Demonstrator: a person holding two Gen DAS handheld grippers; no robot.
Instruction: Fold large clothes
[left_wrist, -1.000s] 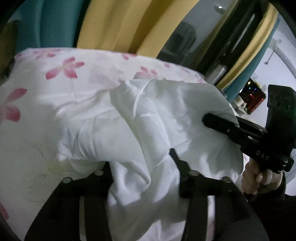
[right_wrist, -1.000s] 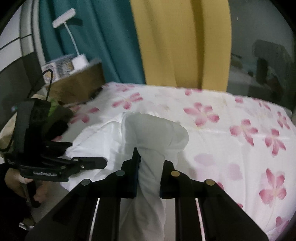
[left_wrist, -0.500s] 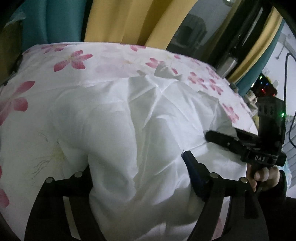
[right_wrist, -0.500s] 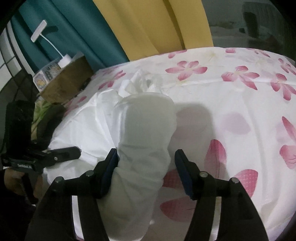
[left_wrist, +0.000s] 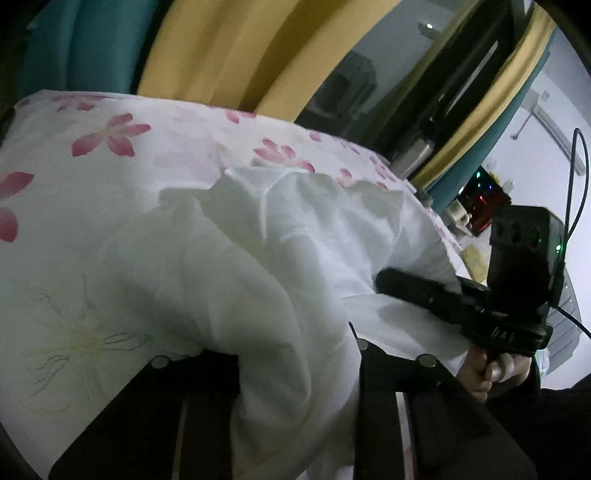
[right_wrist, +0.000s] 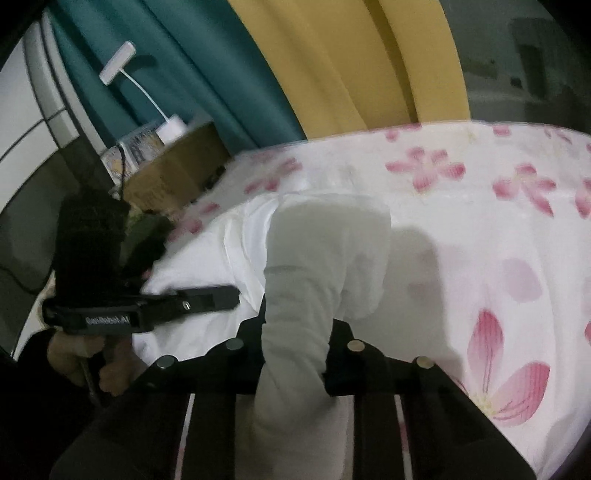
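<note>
Half a second after standing spread around the cloth, both tools are closing again, the left tool (left_wrist: 295, 354) and right tool (right_wrist: 295, 332) each pinching a bunch of the white garment (left_wrist: 295, 236) on the flowered bed (right_wrist: 498, 229), so another fold looks ready.

White garment (left_wrist: 295, 258) (pink-flowered bedsheet (left_wrist: 110, 166))

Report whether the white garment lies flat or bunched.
Bunched: the white garment rises in rumpled folds off the floral bedsheet, pinched in both grippers' closing jaws.

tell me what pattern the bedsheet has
White with pink flowers on the bedsheet, clearest in the right wrist view.
</note>
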